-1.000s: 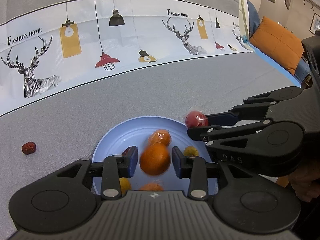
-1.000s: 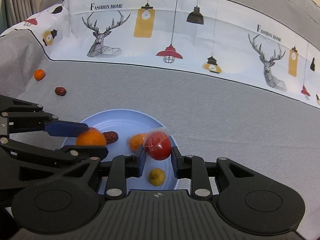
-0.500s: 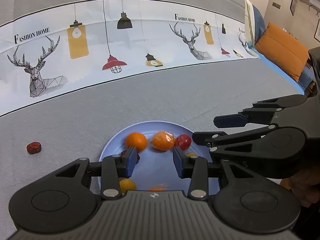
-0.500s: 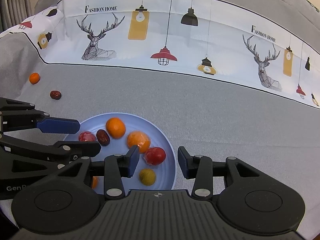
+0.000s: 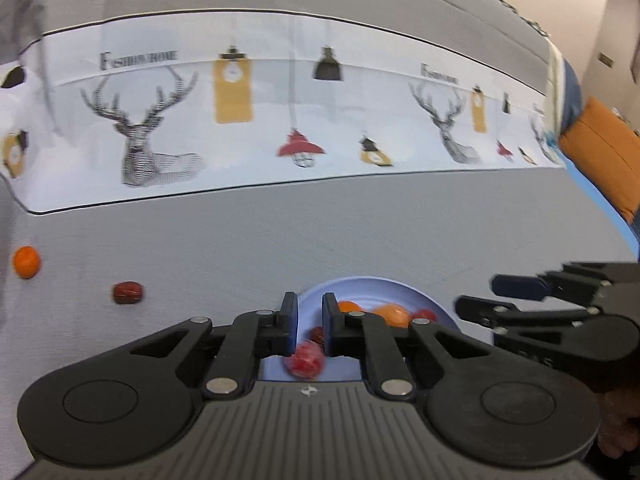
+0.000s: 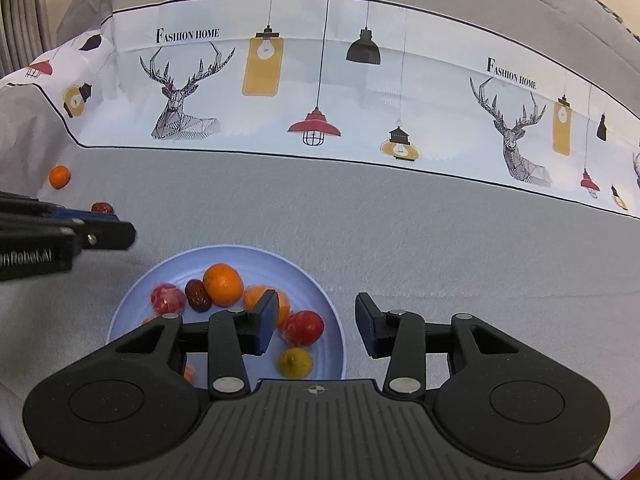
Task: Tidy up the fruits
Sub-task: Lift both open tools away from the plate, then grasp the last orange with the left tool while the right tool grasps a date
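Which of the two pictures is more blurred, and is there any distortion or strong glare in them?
The left wrist view is smeared by motion: the deer print and the plate look soft. The right wrist view is sharp; the printed lettering reads clearly and the orange has crisp edges. Both views bend straight lines, as fisheye lenses do. Lighting is soft and even, with no strong glare.

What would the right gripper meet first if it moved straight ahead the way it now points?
Probably the right gripper, jaws open and empty, meets the round pale blue plate near its right rim, beside the wrapped red fruit; depth is unclear.
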`<action>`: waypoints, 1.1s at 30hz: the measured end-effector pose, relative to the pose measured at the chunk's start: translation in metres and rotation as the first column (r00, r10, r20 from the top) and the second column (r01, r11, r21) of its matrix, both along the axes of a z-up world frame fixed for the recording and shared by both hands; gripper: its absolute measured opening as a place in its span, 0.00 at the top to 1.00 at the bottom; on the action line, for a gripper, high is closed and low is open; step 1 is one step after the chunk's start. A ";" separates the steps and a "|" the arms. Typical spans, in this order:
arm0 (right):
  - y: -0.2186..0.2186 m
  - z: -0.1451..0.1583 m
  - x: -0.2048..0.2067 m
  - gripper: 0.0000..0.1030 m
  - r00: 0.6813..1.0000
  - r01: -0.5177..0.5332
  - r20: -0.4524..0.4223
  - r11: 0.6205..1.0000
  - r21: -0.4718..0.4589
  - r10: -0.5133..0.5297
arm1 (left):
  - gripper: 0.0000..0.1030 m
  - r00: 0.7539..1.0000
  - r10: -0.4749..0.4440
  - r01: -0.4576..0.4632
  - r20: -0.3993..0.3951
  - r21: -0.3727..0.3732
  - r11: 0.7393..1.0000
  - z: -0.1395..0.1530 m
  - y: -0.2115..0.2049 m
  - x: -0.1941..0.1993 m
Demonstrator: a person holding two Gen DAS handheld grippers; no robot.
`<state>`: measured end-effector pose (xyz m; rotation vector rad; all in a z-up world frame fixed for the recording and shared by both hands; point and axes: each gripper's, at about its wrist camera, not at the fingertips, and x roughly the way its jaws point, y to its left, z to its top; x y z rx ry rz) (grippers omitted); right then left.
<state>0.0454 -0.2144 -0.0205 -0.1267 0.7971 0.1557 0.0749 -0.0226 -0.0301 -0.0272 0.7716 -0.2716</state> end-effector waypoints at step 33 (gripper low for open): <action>0.175 -0.005 0.052 0.60 0.960 -0.277 0.014 0.943 0.186 0.280 | 0.49 0.719 0.676 -0.659 -0.159 0.154 0.737 -0.035 0.212 0.148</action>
